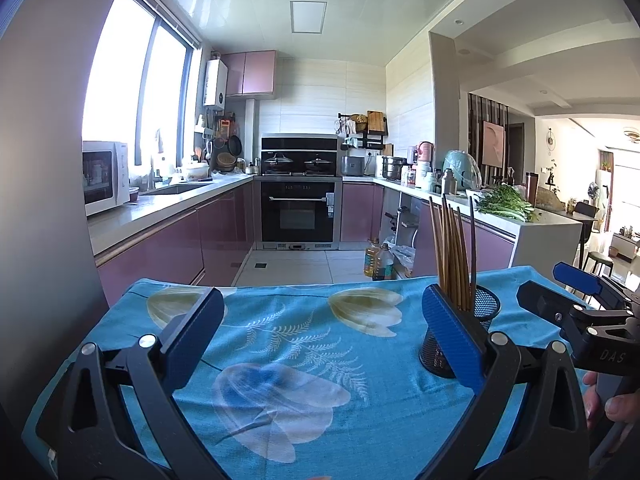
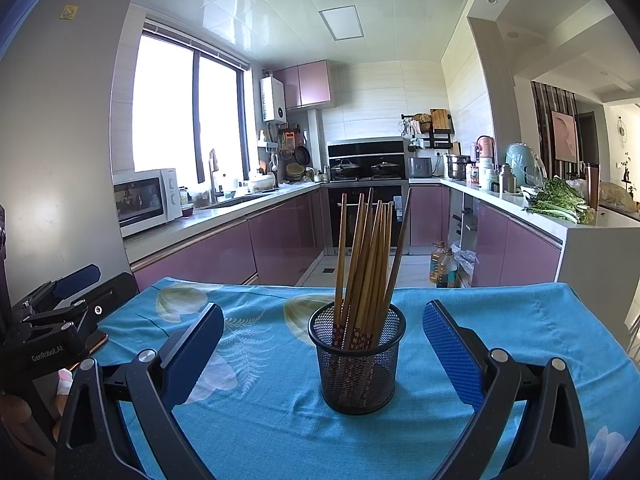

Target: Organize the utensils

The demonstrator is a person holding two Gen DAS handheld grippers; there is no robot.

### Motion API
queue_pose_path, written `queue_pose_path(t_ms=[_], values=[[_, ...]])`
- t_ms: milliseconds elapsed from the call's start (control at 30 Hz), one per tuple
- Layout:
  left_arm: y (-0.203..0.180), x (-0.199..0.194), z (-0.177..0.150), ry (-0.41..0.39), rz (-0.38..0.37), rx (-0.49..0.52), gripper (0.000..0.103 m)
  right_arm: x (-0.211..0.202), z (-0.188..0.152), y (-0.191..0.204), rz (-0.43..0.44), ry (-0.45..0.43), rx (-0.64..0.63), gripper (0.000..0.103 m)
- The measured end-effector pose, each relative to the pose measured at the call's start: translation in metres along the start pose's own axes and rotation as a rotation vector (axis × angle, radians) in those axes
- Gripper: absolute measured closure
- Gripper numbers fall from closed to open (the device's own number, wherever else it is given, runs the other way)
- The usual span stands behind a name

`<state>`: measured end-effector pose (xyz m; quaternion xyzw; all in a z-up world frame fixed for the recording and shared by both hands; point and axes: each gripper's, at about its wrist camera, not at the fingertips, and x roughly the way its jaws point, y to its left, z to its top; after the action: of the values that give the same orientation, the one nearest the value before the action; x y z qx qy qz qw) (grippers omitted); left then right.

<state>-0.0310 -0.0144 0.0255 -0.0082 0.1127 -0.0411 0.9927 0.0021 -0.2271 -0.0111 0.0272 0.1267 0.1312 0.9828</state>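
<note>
Here your chopsticks (image 2: pixel 362 264) stand near upright in the mesh cup (image 2: pixel 357 364), tips up; both grippers' jaws gape empty.

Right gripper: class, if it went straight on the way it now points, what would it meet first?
Most likely the mesh holder of chopsticks, which stands centred between the open fingers of the right gripper on the blue cloth. Nothing shows in between, though depth is unclear.
</note>
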Motion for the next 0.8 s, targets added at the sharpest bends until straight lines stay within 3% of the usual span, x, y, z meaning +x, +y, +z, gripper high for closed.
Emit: queue_pose_path(t_ms=[800], values=[[-0.0019, 0.0024, -0.0016, 0.005, -0.005, 0.001, 0.006, 0.0031, -0.0012, 0.0011, 0.001, -0.001, 0.004, 0.006]])
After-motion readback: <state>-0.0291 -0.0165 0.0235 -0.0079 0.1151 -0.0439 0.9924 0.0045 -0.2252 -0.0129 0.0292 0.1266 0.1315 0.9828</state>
